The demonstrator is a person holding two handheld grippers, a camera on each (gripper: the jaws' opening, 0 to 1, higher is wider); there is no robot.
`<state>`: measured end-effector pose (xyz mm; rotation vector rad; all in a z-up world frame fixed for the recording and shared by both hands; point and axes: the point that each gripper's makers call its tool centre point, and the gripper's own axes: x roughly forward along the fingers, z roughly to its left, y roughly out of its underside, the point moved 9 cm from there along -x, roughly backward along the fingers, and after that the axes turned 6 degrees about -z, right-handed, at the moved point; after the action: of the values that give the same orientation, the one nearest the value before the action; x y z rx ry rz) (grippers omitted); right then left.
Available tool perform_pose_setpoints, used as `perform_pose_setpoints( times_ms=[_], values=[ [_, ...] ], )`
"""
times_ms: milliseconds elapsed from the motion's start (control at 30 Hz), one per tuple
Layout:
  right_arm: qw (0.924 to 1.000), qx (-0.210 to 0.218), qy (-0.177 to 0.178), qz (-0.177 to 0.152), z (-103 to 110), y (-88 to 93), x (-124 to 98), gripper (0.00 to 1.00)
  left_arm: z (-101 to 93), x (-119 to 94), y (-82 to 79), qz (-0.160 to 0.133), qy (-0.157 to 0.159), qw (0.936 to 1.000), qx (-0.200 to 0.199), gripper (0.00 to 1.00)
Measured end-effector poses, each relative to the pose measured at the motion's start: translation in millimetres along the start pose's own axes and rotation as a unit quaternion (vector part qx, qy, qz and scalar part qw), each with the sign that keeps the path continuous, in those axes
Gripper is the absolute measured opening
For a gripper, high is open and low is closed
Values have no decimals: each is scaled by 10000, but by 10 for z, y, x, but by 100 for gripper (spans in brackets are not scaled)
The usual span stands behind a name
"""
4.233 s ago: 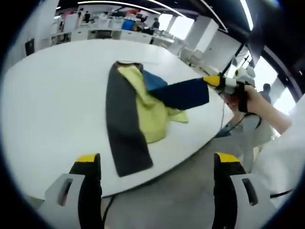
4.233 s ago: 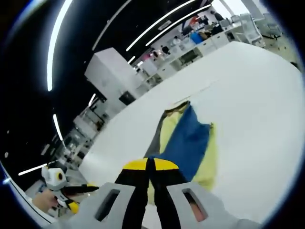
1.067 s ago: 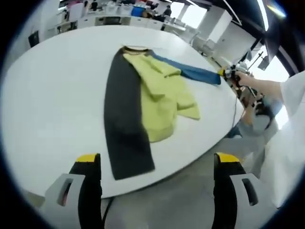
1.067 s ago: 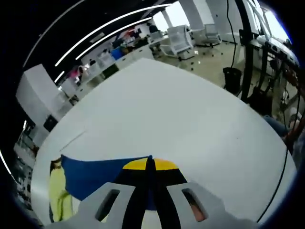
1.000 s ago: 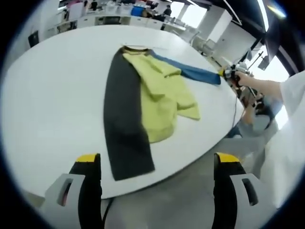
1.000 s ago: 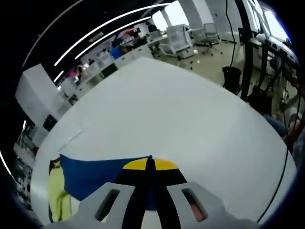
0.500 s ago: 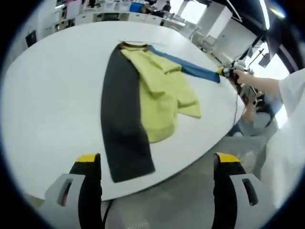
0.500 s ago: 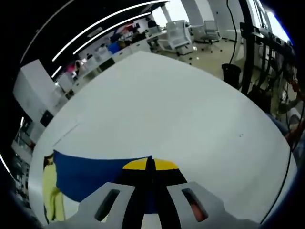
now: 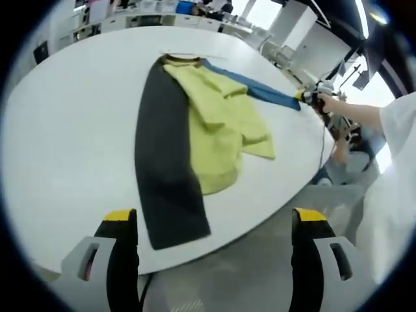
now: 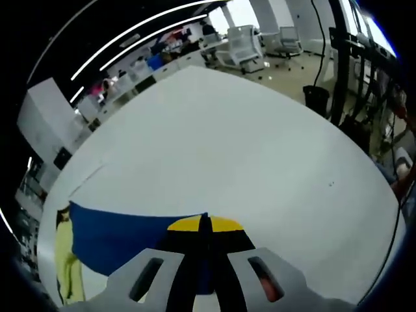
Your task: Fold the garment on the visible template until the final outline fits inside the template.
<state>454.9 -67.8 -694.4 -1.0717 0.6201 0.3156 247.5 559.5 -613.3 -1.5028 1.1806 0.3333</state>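
Note:
The garment lies on the white round table (image 9: 65, 130). Its yellow body (image 9: 221, 123) is rumpled in the middle, and a long black sleeve (image 9: 162, 162) runs toward the near edge. The blue sleeve (image 9: 260, 91) is stretched out flat to the right. My right gripper (image 9: 305, 97) pinches its end near the table's right edge. In the right gripper view the right gripper (image 10: 205, 224) is shut on the blue sleeve (image 10: 123, 237), with yellow cloth (image 10: 62, 266) beyond. My left gripper (image 9: 214, 221) hangs open off the near table edge, apart from the garment.
A thin taped line (image 10: 97, 172) shows on the table near the collar. A person's hand (image 9: 335, 110) and white sleeve (image 9: 390, 195) are at the right. Office chairs (image 10: 240, 42) and a black stand (image 10: 338, 58) lie beyond the table (image 10: 247, 143).
The blue sleeve, earlier lifted over the yellow body, has been drawn out to the right and laid flat. Over the last second almost nothing moved; the left view drifted slightly.

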Motion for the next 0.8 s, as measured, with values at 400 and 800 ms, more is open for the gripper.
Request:
perform_pose_setpoints(
  times_ms=[400,800],
  values=[
    [9999,-118,45,6,-8,20,-13,3,7,2,-7,11,-29,10000,17,95],
    [9991,-342,117,-216,-11,-46,-82,1,0,-1,-4,5,-26,10000,24,95]
  ],
)
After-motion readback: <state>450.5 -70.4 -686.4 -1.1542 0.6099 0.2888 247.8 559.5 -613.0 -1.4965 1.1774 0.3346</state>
